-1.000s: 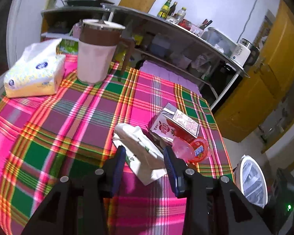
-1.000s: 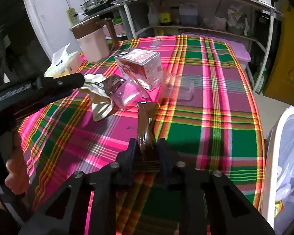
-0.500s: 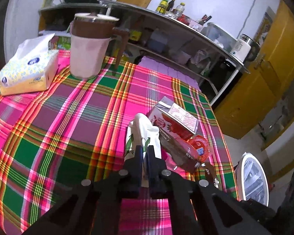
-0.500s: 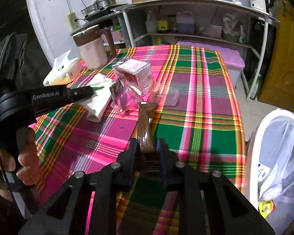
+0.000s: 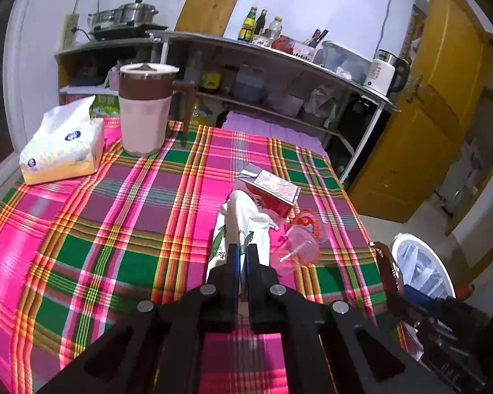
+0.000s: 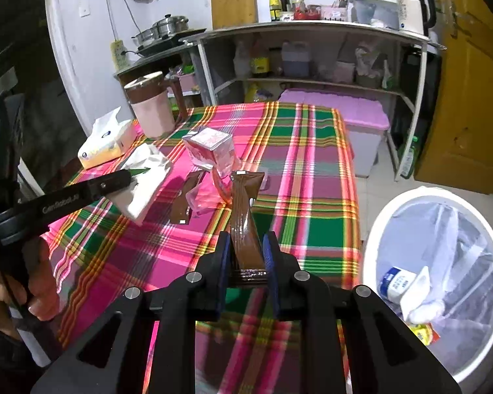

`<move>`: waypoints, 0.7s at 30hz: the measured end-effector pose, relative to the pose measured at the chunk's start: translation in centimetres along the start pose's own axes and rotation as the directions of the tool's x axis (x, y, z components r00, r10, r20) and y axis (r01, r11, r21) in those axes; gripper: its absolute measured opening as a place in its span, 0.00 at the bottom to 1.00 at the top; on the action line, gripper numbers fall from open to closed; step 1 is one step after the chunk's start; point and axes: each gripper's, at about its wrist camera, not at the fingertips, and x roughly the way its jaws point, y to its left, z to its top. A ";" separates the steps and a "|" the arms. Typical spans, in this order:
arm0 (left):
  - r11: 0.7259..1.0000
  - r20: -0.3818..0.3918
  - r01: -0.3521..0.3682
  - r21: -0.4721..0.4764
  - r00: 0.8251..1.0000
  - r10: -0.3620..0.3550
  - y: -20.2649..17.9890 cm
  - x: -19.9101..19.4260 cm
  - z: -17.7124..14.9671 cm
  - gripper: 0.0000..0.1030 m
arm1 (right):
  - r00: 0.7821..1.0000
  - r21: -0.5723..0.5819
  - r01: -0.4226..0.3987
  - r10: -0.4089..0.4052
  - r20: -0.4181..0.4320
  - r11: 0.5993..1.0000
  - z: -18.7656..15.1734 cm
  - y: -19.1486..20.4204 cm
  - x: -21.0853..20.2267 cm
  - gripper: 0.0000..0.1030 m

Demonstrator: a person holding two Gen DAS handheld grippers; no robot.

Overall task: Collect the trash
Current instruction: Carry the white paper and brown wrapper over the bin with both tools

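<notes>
The white lined trash bin (image 6: 437,282) sits right of and below the right gripper (image 6: 246,252), nearer than the left; its fingers grasp an upright brown wrapper (image 6: 245,216); the left gripper (image 5: 241,256) pinches a white printed bag (image 5: 240,226)

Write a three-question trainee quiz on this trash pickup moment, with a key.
1. True or false: the right gripper is shut on the brown wrapper.
2. What does the left gripper hold? A) tissue pack B) white paper bag C) pink jug
3. Fill in: the white bin stands on the floor to the ___ of the table in the right wrist view.

Key:
1. True.
2. B, the white paper bag.
3. Right.
</notes>
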 end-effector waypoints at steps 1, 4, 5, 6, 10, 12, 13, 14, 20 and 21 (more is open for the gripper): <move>1.000 0.006 0.000 0.007 1.000 0.000 -0.2 -0.5 -0.1 0.03 | 1.000 0.001 0.004 -0.004 0.007 1.000 -0.1 -0.1 -0.4 0.21; 1.000 0.016 0.007 0.018 1.000 -0.007 -0.7 -1.5 -0.3 0.03 | 1.000 0.002 0.014 -0.014 0.024 1.000 -0.3 -0.2 -1.6 0.21; 1.000 0.020 0.009 0.023 1.000 -0.009 -0.9 -1.9 -0.4 0.03 | 0.999 0.003 0.017 -0.017 0.030 1.000 -0.3 -0.2 -2.0 0.21; 1.000 0.025 0.011 0.029 1.000 -0.011 -1.1 -2.3 -0.5 0.03 | 0.999 0.004 0.021 -0.021 0.036 1.000 -0.4 -0.3 -2.5 0.21; 0.998 0.037 0.027 0.048 0.999 -0.029 -2.3 -3.8 -1.0 0.03 | 0.998 0.009 0.031 -0.031 0.053 0.999 -0.8 -0.7 -3.8 0.21; 0.998 0.040 0.037 0.056 0.998 -0.040 -2.8 -4.3 -1.2 0.03 | 0.997 0.013 0.038 -0.039 0.062 0.999 -1.0 -0.9 -4.6 0.21; 0.997 0.042 0.045 0.063 0.998 -0.048 -3.2 -4.6 -1.3 0.03 | 0.997 0.015 0.041 -0.042 0.065 0.999 -1.1 -1.0 -4.9 0.21; 0.996 0.043 0.051 0.068 0.998 -0.054 -3.6 -4.9 -1.4 0.03 | 0.997 0.017 0.044 -0.046 0.068 0.999 -1.3 -1.1 -5.2 0.21; 0.990 0.043 0.093 0.101 0.994 -0.098 -5.7 -5.9 -2.0 0.03 | 0.994 0.033 0.065 -0.068 0.083 0.997 -2.0 -1.8 -6.9 0.21; 0.989 0.041 0.101 0.107 0.994 -0.106 -6.0 -5.9 -2.1 0.03 | 0.994 0.036 0.068 -0.070 0.085 0.997 -2.1 -1.9 -7.1 0.21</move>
